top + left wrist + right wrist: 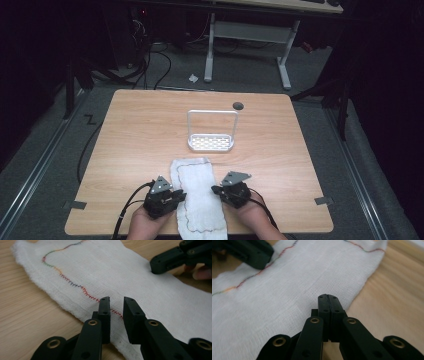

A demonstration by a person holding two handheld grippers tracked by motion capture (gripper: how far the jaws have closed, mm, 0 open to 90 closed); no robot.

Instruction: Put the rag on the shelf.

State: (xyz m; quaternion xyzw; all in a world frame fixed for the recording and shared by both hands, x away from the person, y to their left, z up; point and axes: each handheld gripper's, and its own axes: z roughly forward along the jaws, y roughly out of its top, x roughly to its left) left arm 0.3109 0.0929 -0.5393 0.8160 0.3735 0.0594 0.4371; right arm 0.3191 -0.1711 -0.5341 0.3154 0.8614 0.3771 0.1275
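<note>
The room is dark, with cables on the floor and a white desk frame far behind. The wooden worktop [150, 130] is the biggest thing here. On it lies a long white cloth [197, 195] with colored stitching near its edge. The cloth sits between the two claws, and a small white rack [211, 142] stands ahead of them.

The left claw [116, 302] sits over the stitched edge with its jaws a little apart. The right claw [328, 300] is at the other edge with its jaws pressed together, and I cannot tell if any cloth is caught between them.

If the right claw has no cloth, that side could slip when lifted. The left claw might pinch too little, and the cloth could droop or bunch up.
</note>
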